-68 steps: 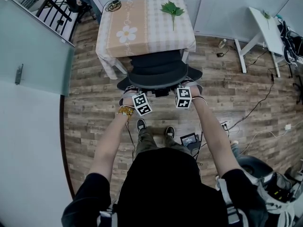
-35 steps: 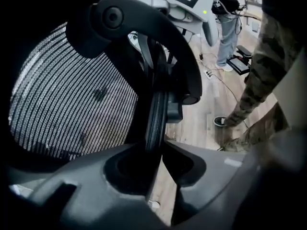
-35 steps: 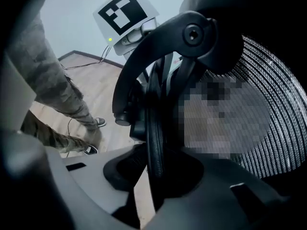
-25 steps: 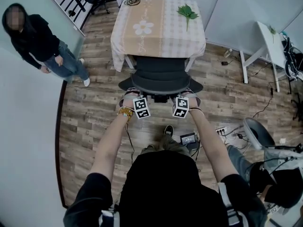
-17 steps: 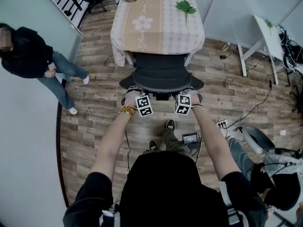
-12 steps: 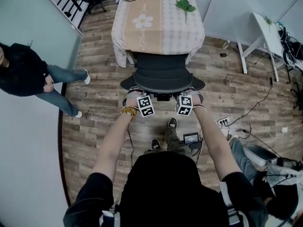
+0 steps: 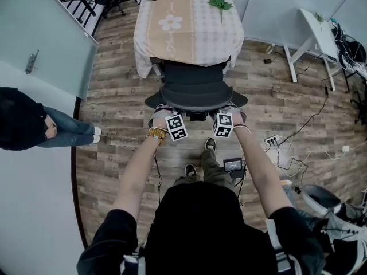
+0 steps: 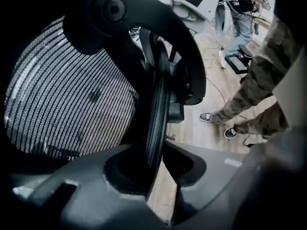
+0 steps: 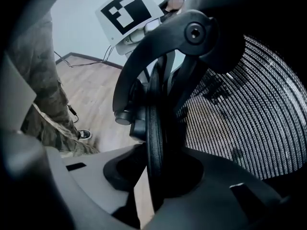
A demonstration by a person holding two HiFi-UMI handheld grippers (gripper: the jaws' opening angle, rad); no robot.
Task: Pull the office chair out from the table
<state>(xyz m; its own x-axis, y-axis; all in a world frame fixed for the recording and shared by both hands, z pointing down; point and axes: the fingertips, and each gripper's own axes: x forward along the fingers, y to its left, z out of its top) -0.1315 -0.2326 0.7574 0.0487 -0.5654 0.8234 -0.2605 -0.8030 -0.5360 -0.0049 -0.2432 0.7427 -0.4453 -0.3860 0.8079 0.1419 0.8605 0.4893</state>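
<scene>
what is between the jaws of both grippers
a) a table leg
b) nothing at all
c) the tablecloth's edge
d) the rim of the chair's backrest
d: in each gripper view the black backrest rim runs down between the jaws, which are clamped on it, for the left gripper and the right gripper alike.

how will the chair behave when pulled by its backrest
The chair probably glides easily: the floor looks smooth, though any wheels are hidden. The rim that the left gripper and right gripper clamp looks stiff; the mesh would likely flex. Gripped this high, it might tilt slightly.
</scene>
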